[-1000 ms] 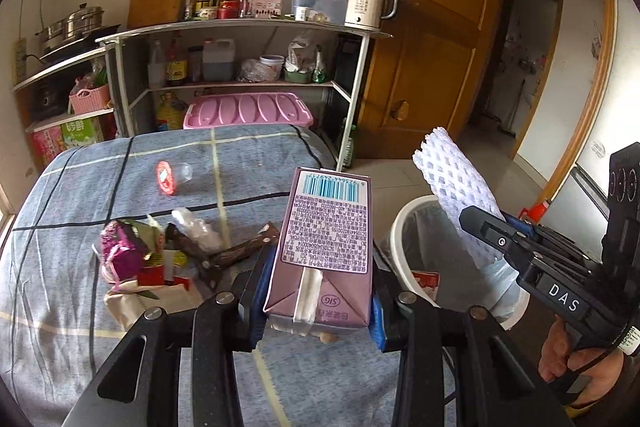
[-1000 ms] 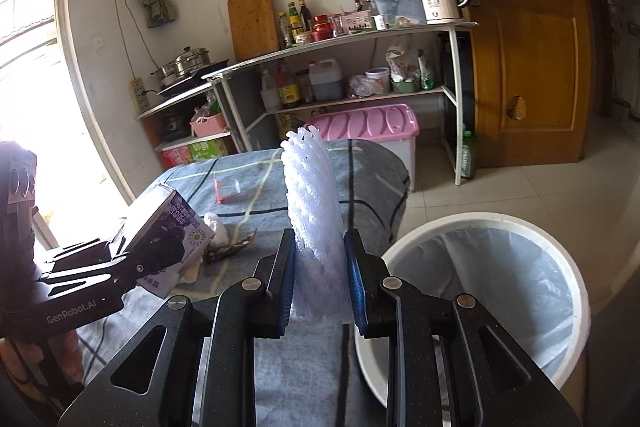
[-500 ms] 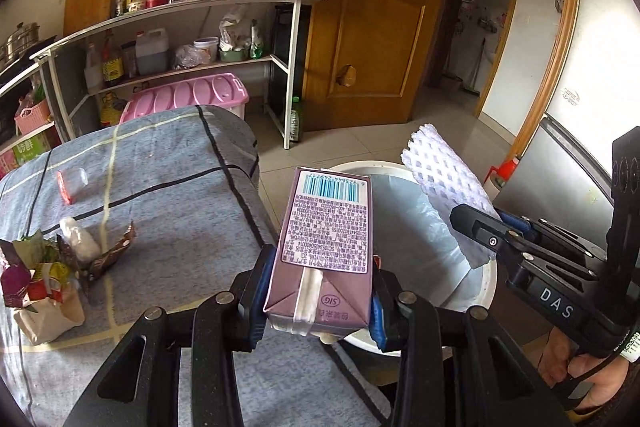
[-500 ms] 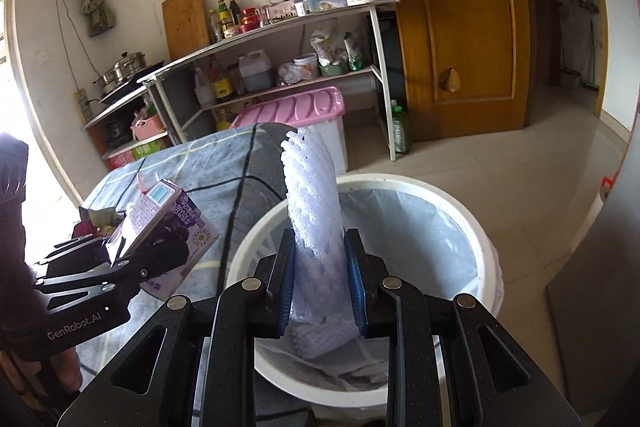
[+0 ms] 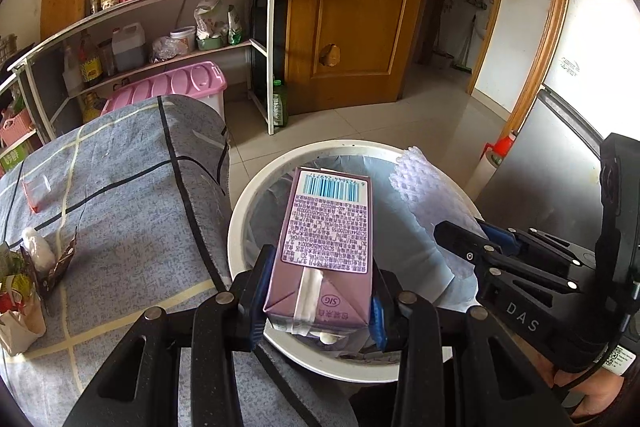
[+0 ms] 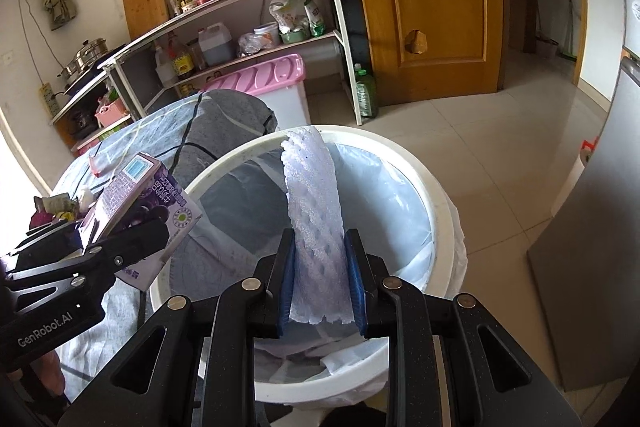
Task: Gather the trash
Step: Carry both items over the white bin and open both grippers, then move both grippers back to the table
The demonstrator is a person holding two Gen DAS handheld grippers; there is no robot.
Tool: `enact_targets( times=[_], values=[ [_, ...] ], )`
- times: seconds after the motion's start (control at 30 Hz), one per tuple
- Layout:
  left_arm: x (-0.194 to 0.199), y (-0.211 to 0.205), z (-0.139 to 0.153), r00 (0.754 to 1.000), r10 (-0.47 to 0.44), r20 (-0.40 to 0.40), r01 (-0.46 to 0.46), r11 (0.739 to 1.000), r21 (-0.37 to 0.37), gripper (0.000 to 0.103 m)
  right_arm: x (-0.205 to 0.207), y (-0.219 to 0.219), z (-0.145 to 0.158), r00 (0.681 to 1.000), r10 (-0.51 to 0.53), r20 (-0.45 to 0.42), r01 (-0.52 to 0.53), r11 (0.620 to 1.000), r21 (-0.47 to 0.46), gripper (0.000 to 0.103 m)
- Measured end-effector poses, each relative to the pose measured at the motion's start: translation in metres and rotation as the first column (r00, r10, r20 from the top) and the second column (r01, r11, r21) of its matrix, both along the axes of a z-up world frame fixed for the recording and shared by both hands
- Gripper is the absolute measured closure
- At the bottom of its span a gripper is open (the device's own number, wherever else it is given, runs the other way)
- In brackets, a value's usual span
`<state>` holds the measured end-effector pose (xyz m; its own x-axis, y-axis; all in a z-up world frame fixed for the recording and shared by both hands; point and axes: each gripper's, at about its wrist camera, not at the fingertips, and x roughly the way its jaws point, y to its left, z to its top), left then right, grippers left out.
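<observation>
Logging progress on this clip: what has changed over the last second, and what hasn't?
Both grippers swung from over the table to above the white bin. The purple carton and foam net now hang over its opening. Grips unchanged: left gripper still clamps the carton, right gripper the net. Nothing released.

We see a bright room lit by daylight. In the right wrist view a window (image 6: 16, 163) at the left edge glows white. Both pictures are sharp. Straight lines bend near the edges, and the corners go black.
</observation>
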<state>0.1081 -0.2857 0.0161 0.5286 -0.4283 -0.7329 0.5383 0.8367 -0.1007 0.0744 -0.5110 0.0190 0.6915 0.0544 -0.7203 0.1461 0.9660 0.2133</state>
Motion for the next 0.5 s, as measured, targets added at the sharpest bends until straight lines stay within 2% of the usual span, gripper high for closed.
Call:
enact_targets(
  times=[0.23, 0.3, 0.5],
  values=[
    [0.008, -0.001, -0.008, 1.000, 0.013, -0.027, -0.012, 1.000, 0.016, 0.061, 0.002, 0.001, -0.006, 1.000, -0.008, -0.025, 0.007, 0.999, -0.033, 0.072],
    [0.008, 0.002, -0.008, 0.999, 0.013, -0.034, -0.013, 1.000, 0.005, 0.054, 0.002, 0.002, -0.006, 1.000, -0.009, -0.026, 0.008, 0.999, -0.037, 0.062],
    [0.009, 0.013, -0.002, 0.999, 0.035, -0.024, -0.035, 0.999, -0.015, 0.051, -0.003, 0.007, 0.002, 1.000, -0.016, -0.007, 0.016, 0.998, -0.054, 0.060]
  ],
)
